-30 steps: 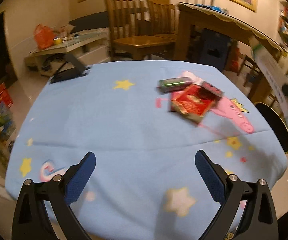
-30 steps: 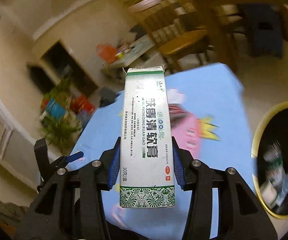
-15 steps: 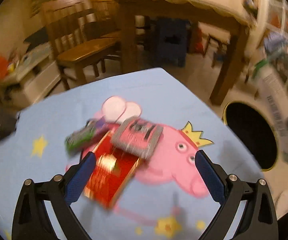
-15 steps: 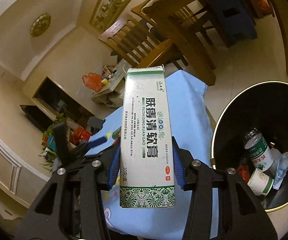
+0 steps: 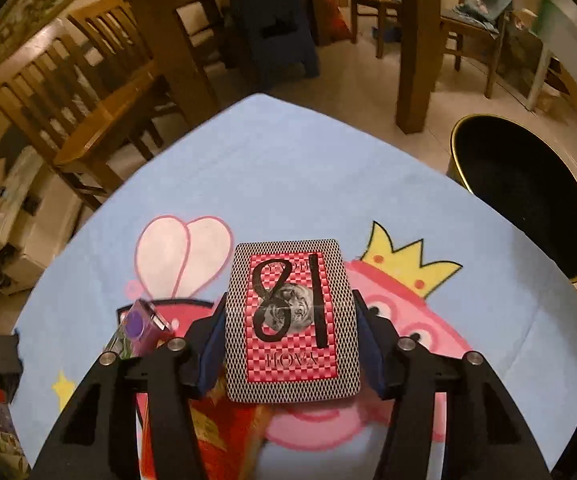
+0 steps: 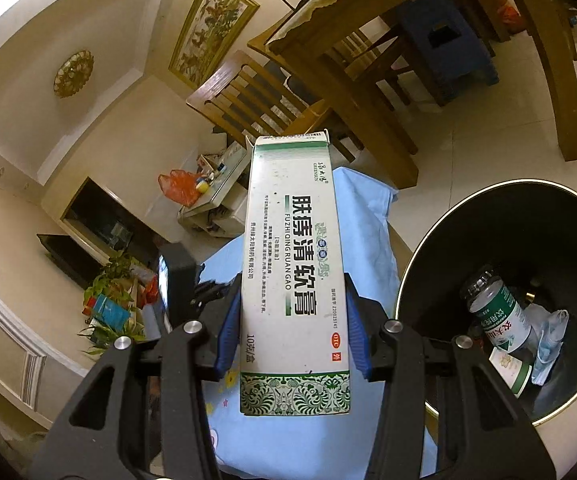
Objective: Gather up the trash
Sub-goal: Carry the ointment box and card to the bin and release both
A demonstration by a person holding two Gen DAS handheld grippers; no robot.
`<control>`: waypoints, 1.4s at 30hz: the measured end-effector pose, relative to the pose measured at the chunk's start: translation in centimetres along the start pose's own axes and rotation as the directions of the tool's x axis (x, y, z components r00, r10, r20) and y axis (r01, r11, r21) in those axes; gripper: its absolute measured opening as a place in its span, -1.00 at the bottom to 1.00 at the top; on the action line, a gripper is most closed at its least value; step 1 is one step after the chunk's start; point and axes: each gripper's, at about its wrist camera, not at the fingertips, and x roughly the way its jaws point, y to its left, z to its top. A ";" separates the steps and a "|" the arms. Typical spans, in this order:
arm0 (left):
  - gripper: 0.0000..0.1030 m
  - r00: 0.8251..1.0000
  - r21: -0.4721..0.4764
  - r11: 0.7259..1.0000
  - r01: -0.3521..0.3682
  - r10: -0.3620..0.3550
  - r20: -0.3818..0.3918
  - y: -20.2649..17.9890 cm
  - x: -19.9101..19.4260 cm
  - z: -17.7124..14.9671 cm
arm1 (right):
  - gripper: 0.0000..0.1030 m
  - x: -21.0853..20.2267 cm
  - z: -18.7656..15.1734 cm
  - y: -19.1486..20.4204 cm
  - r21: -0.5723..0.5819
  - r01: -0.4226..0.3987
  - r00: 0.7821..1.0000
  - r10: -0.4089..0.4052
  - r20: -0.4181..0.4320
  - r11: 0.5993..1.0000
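Two grippers, each clamped on a piece of trash. Taking the blue cloth-covered table [image 5: 288, 168] as the landmark: the left gripper [image 5: 291, 330] sits low over the table's near part, its blue pads [image 5: 213, 344] pressed against both sides of a playing-card box [image 5: 292, 320], red-checked with a dark patterned border and a black "81" scrawled across its face. That box lies flat between the jaws, above the pink pig print on the cloth. Just left of the card box, on the table, a small purple box [image 5: 142, 326] rests tilted, and beneath the gripper's left finger a red and gold packet [image 5: 224, 436] lies on the cloth, partly hidden by the gripper frame.

Off the table's right edge, on the floor, stands a black trash bin with a gold rim [image 5: 524, 196].

Seen from the right wrist, the right gripper [image 6: 292, 336] holds a tall white and green ointment carton [image 6: 294, 272] upright between its blue pads, out beyond the table's edge and just left of the bin [image 6: 416, 264]. Inside the bin lie a green-labelled bottle [image 6: 496, 312], a paper cup [image 6: 514, 372] and a crumpled face mask [image 6: 550, 332]. A wooden dining table and chairs [image 6: 280, 92] stand beyond the blue table
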 end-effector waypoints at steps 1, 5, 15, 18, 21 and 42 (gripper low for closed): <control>0.06 1.000 -0.018 1.000 0.002 -0.002 0.008 -0.2 -0.4 -0.4 | -0.13 0.0 0.0 0.0 -0.001 0.002 1.000 -0.002 0.000 1.000; 0.06 0.998 -0.136 0.990 0.028 -0.019 0.065 -0.5 -2.8 -2.1 | -0.13 0.1 -0.4 0.4 -0.013 0.016 1.000 -0.017 -0.004 1.000; 0.06 0.979 -0.385 0.919 -0.081 0.146 0.144 -7.5 -8.6 -5.7 | -0.13 0.1 -1.4 -0.6 0.011 0.118 0.992 -0.117 -0.054 0.993; 0.06 0.972 -0.376 0.922 -0.098 0.170 0.164 -9.8 -9.7 -5.2 | -0.13 0.1 -2.1 -2.3 0.047 0.173 0.981 -0.169 -0.092 0.984; 0.06 0.967 -0.349 0.933 -0.092 0.168 0.192 -11.4 -10.7 -4.5 | -0.13 -1.3 -2.0 -3.4 0.050 0.201 0.978 -0.198 -0.060 0.978; 0.06 0.968 -0.265 0.960 -0.093 0.149 0.201 -15.9 -9.2 -1.0 | -0.09 -2.9 -0.3 -6.7 0.059 0.307 0.951 -0.308 0.006 0.950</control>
